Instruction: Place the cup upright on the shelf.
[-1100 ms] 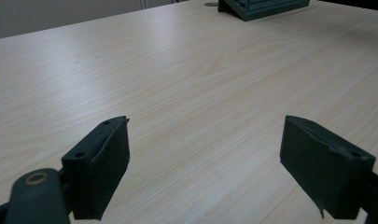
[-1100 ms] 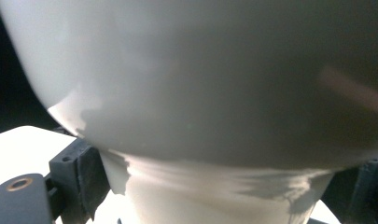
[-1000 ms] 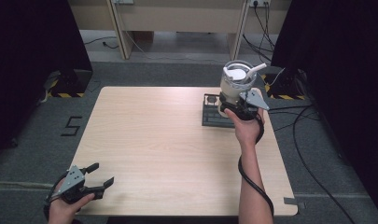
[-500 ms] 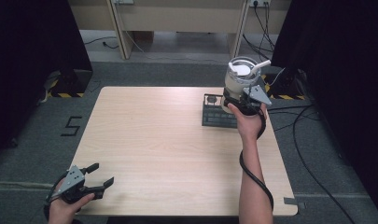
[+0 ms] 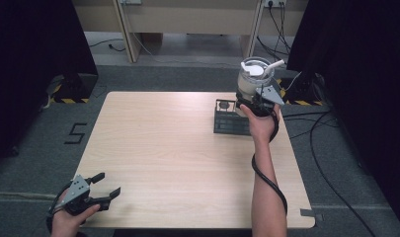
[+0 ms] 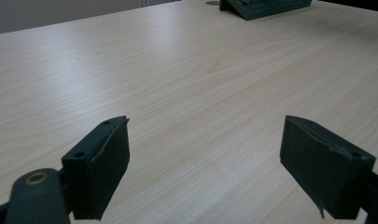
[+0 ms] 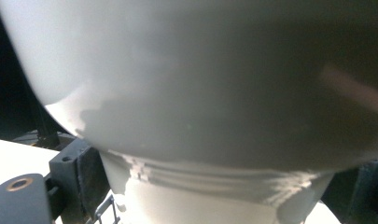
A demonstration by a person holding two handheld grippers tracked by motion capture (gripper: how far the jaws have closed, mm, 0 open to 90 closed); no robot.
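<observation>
Right gripper [image 5: 257, 96]: clamped on the jug's [image 5: 253, 76] narrow base — held above the black base [image 5: 230, 118] at the table's [image 5: 187, 148] far right.
Left gripper [image 5: 100, 190]: jaws spread, empty — near-left corner.
Around: cables [image 5: 331, 148] on floor.

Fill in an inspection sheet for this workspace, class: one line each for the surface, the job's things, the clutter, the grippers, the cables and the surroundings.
Surface: light wooden table, mostly bare.
Job's things: white jug-like container with a white lid and handle, held above the dark base unit at the table's far right.
Clutter: nothing seen.
Grippers: left hand-held gripper open, at the near left corner, holding nothing; right hand-held gripper shut on the container's lower part.
Cables: one black cable trails along the right forearm; more lie on the floor at right.
Surroundings: grey carpet, black curtains either side, a "5" marked on the floor.
</observation>
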